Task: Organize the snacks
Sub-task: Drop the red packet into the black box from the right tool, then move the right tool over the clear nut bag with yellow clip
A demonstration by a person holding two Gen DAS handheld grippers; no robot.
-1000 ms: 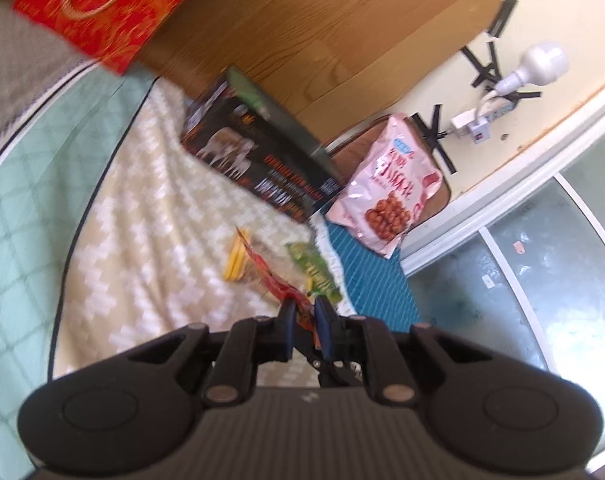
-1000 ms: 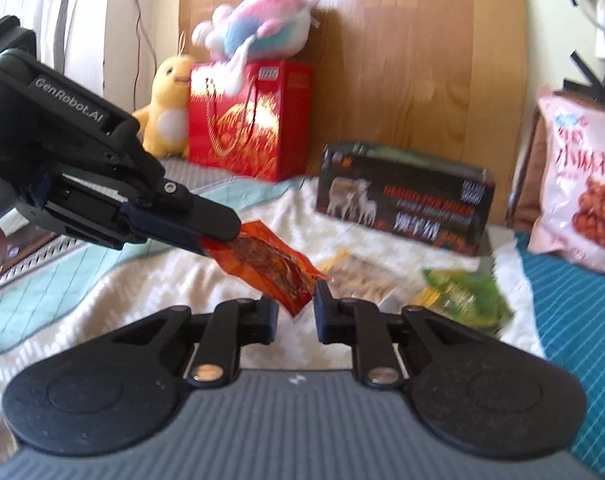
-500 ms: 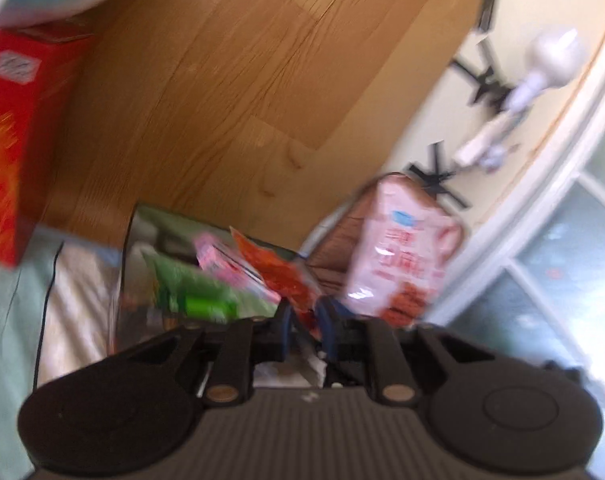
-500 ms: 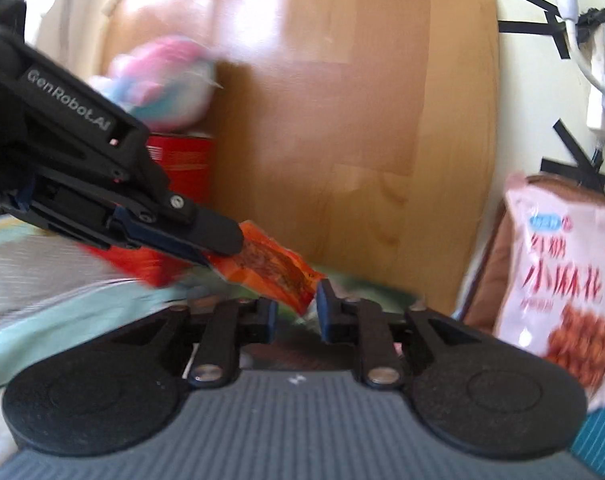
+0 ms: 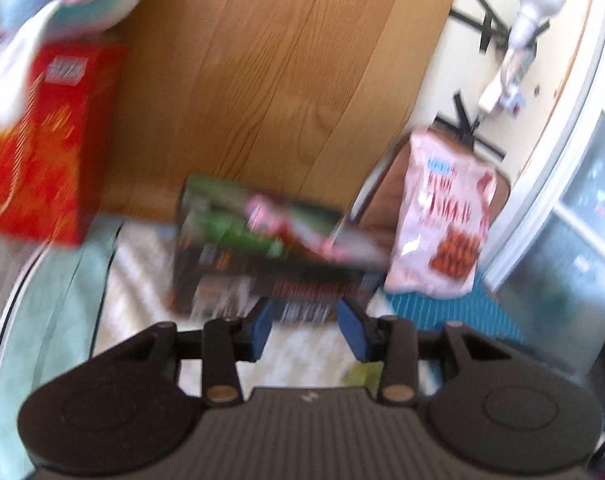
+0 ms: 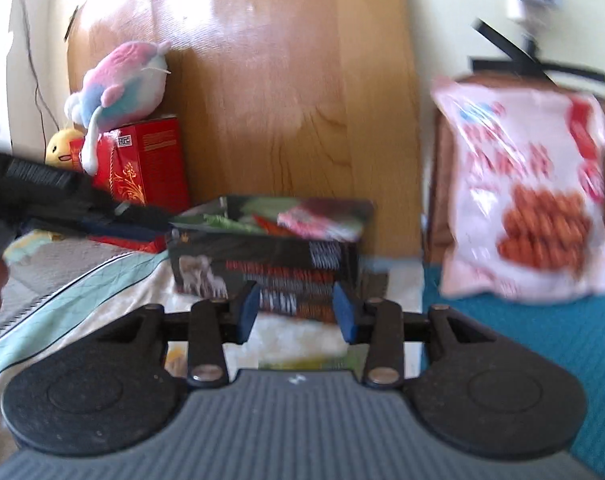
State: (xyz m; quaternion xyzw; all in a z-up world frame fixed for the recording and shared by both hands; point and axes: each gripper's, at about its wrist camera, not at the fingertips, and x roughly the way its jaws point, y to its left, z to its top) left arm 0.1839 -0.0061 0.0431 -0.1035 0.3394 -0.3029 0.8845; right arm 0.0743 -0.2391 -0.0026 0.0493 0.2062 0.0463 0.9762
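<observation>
Left tongs, right tongs: jaws just been opening, nothing between. Box ahead holds packets. Next: reach loose green packet below tongs, approach low, pinch edge.

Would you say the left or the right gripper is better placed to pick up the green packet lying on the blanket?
Right gripper, probably: open, empty, green packet centred just below its fingers. From the left gripper it lies off-centre.
</observation>
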